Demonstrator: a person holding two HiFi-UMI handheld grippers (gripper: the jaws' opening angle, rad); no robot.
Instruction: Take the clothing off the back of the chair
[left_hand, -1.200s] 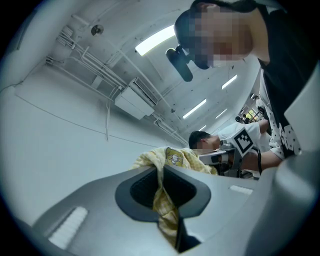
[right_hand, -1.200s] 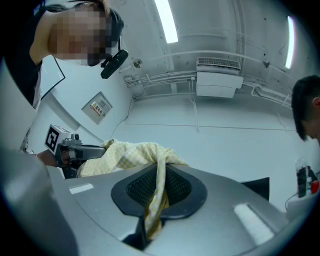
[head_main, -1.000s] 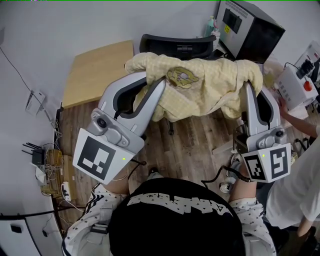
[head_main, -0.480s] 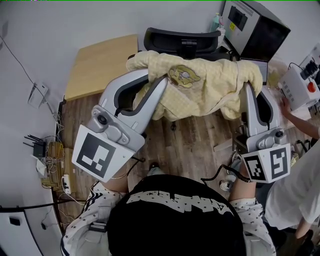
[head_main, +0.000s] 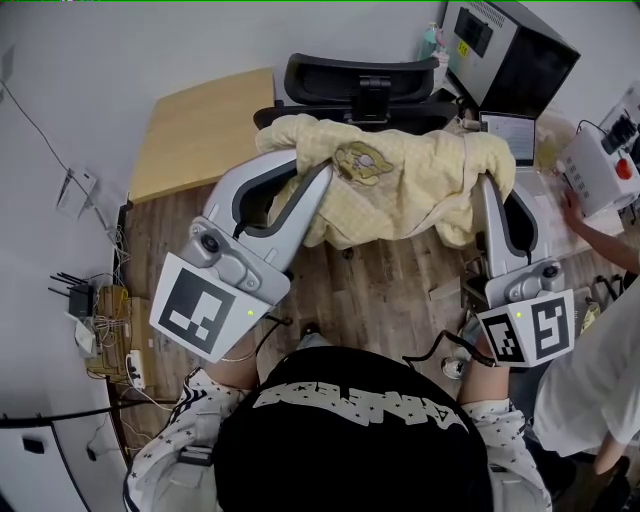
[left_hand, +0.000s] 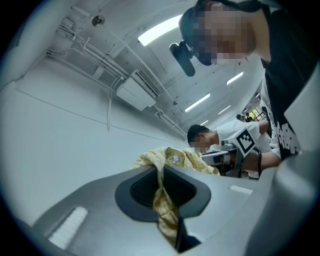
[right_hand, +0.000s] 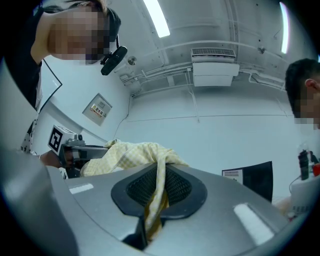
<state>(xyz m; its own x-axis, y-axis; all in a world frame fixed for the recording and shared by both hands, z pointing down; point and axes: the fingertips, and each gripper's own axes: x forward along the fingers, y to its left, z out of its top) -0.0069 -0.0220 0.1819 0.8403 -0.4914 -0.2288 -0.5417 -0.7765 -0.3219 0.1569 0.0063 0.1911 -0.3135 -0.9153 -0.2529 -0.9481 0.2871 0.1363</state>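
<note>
Left hand-held gripper: jaws clamped on one end of the yellow checked garment.
Right hand-held gripper: jaws clamped on the other end.
Garment: slung between both grippers, just before the black office chair.

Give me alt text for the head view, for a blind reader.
A yellow garment hangs stretched between the left tool and right tool, each clamped on one end, just in front of a black chair. Wood floor lies below.

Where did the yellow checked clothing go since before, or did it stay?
Yes. The yellow checked clothing slid slightly toward the person, uncovering more of the black chair back.
</note>
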